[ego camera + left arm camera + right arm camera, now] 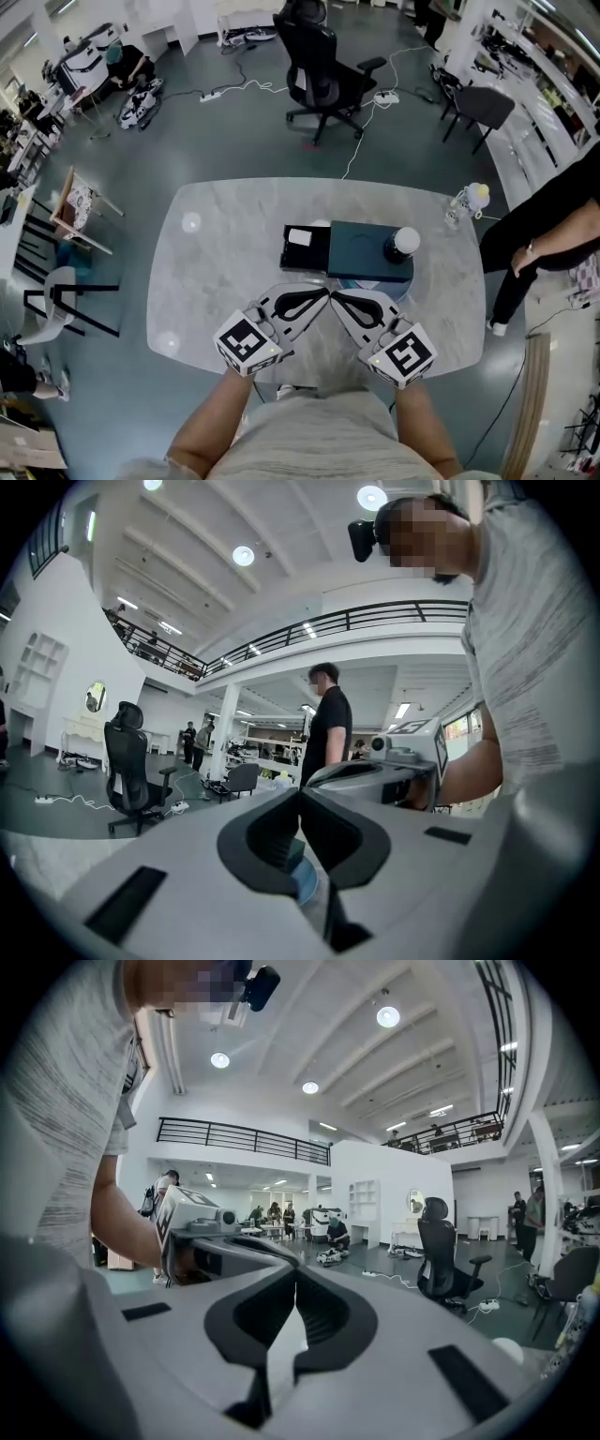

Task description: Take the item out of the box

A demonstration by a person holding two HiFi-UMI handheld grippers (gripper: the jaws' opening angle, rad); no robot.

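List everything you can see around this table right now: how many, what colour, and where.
Rounded marble-patterned table: one, pale grey, centre of the floor.
Flat rectangular box: one, dark teal, middle of the table.
Shallow black tray: one, black, against the box's left side, a white card in it.
Round white object: one, white, on the box's right end.
Clear plastic bottle: one, clear with a pale cap, table's right edge.
Wheeled office chair: one, black, beyond the table.
Bystander in black clothes: one, right of the table.
Left tongs, right tongs: two, grey and black, both shut and empty, tips nearly meeting before the box.
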